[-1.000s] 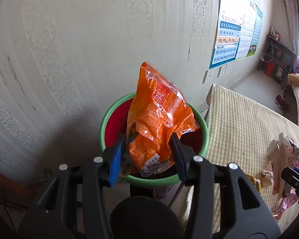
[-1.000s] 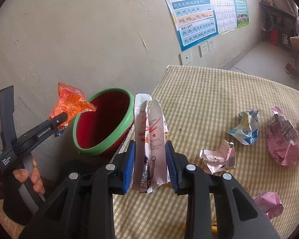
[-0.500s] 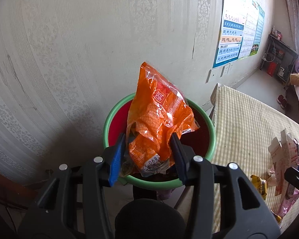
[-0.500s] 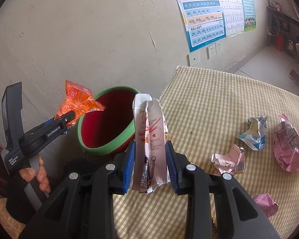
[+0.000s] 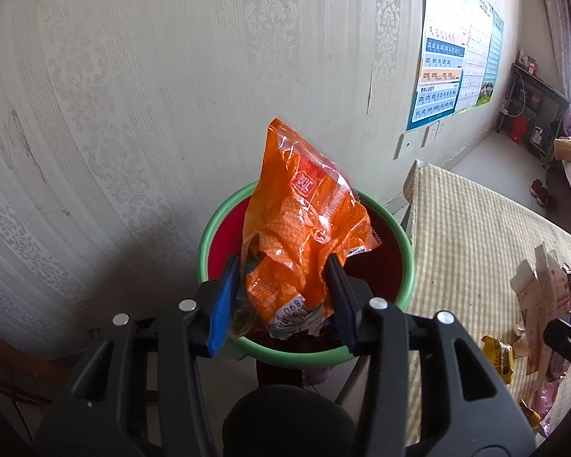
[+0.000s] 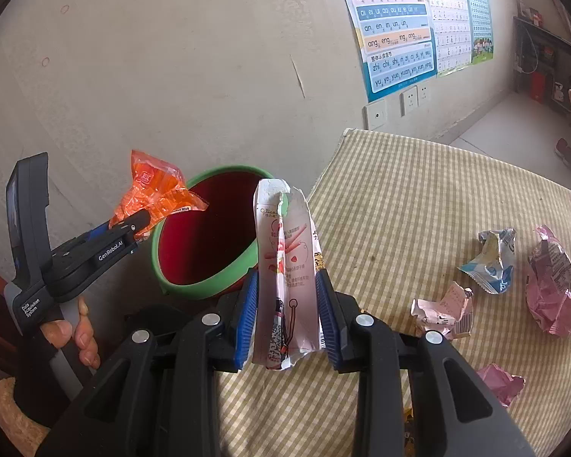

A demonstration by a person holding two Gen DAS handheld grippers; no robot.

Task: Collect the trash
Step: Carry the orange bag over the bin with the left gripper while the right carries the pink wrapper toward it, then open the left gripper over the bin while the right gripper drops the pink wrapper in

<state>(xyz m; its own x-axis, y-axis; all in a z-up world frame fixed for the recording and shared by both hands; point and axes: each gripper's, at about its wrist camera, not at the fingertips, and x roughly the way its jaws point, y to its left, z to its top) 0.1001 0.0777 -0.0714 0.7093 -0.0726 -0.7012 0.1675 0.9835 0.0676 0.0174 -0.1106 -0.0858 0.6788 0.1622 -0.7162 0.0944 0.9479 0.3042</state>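
My left gripper (image 5: 283, 289) is shut on a crumpled orange snack bag (image 5: 302, 228) and holds it just above the red bin with a green rim (image 5: 209, 228). From the right wrist view that bag (image 6: 154, 186) hangs at the bin's (image 6: 209, 282) left edge, with the left gripper (image 6: 142, 224) in a person's hand. A flattened white-and-pink carton (image 6: 285, 278) stands upright between the pads of my right gripper (image 6: 285, 304), which is shut on it over the table's left end, just right of the bin.
The checked tablecloth (image 6: 418, 209) carries several crumpled wrappers: a blue-and-white one (image 6: 493, 262), a pink bag (image 6: 552, 285), a pale pink scrap (image 6: 443, 310), another pink piece (image 6: 500, 382). The bin stands against the patterned wall (image 5: 133, 95), beside the table's end.
Both views have slid slightly leftward towards the bin, which now sits more central. The orange bag and the carton stay gripped as before.
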